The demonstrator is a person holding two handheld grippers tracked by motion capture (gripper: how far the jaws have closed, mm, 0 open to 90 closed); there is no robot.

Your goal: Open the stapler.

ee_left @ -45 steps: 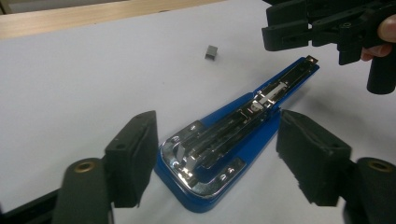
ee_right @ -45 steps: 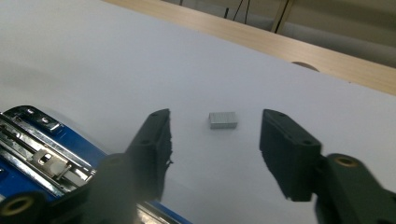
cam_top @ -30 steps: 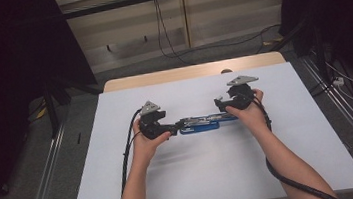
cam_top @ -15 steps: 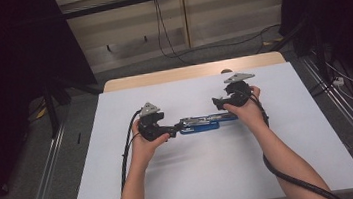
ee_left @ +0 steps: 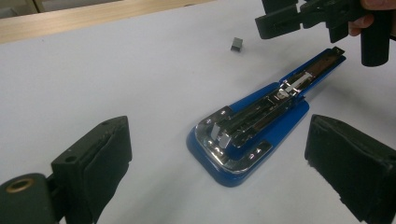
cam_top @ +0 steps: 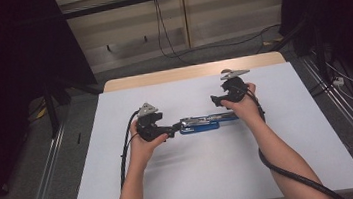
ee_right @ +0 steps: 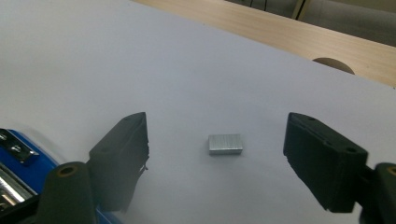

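The blue stapler (cam_top: pixel 199 123) lies opened out mid-table between both released tongs, the left tongs (ee_left: pixel 219 158) at its wide end, the right tongs (ee_right: pixel 217 158), just narrowing, straddling a small staple block (ee_right: pixel 225 144).

Opened blue stapler (ee_left: pixel 252 135) flat on white table (ee_left: pixel 116 79).
Left gripper (ee_left: pixel 219 172) jaws spread around its near end, untouching; staple block (ee_left: pixel 236 45) beyond, right gripper (ee_left: pixel 299 18) above.

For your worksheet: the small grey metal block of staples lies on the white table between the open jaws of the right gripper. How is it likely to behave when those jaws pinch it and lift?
The small grey metal block of staples lies flat and low, so the right gripper may slide over it. Its smooth sheen suggests it could slip. Being a glued strip, it might snap if squeezed hard.
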